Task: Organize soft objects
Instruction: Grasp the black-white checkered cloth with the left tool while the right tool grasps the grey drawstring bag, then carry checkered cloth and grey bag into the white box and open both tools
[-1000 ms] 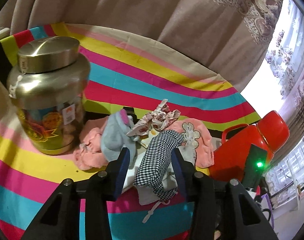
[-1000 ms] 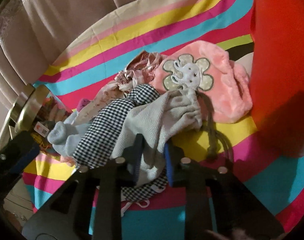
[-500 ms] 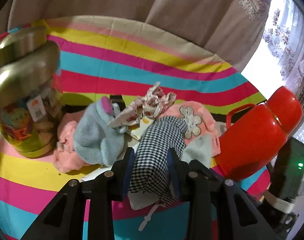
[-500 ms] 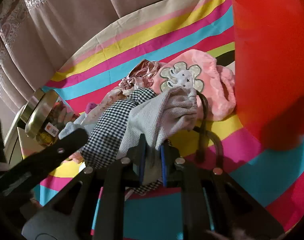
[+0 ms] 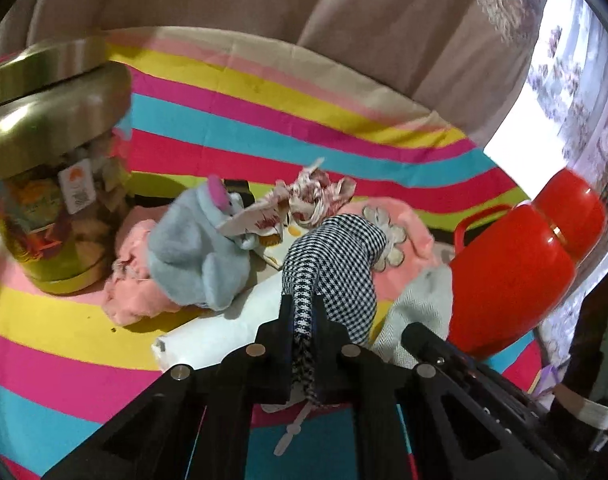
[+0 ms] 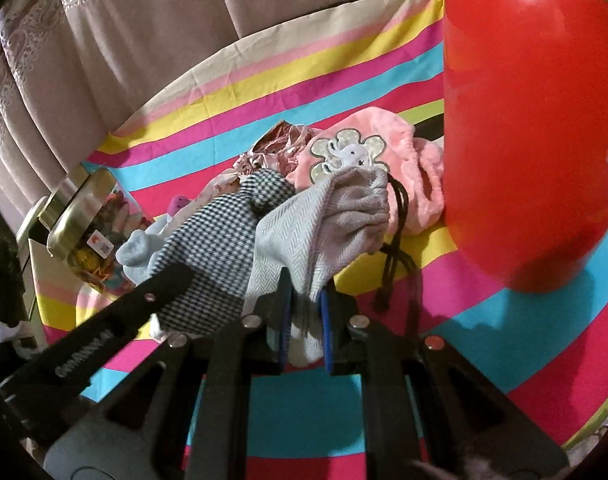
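Two grippers, both clamped on cloth from one heap on the striped tablecloth (image 5: 232,120). Going left to right in the left wrist view: gold-lidded jar (image 5: 52,184) upright at far left; just beside it crumpled pink cloth (image 5: 134,292) with a pale blue plush toy (image 5: 196,256) lying on it; floral fabric scrap (image 5: 304,200) behind the plush; white flat piece (image 5: 224,328) under the heap's front edge. Left gripper (image 5: 304,320) has just been closing, jaws now pinched tight on the black-and-white checked cloth (image 5: 336,264), which stands up in a fold from the pile. Behind that, pink fleece item with elephant-flower patch (image 5: 408,240). Grey herringbone pouch (image 5: 420,312) to the right of the checked cloth, touching it. Right gripper (image 6: 306,312) jaws narrow, gripping the grey pouch's lower edge; pouch bunched, its dark drawstring (image 6: 396,240) dangling onto the cloth. Red thermos jug (image 5: 516,272) at far right, just beside the heap.
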### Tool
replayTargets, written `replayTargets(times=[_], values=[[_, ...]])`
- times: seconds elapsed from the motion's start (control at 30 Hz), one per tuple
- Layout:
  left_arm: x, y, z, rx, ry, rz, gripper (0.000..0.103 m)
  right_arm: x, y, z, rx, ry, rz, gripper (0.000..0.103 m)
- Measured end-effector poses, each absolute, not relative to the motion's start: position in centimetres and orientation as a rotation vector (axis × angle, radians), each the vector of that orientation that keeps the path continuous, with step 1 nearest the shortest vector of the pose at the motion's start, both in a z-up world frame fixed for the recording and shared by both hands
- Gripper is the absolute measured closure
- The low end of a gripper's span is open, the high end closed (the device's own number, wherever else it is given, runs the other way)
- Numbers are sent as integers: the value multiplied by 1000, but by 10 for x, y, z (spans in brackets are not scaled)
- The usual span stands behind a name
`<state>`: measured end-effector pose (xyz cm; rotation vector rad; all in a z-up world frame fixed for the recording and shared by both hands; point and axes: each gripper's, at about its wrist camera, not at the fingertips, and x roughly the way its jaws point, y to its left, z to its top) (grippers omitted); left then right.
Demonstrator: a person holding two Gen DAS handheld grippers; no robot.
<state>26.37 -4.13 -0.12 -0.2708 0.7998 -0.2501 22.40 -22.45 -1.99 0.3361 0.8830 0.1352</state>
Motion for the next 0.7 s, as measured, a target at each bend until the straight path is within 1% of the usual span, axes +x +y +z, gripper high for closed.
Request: replayTargets(times=[0.33, 0.7], values=[[224, -27, 33, -367, 666, -267, 96, 205, -233, 3, 294, 851, 133, 88], [177, -21, 71, -405, 552, -244, 96, 176, -246, 33, 263, 814, 149, 88]])
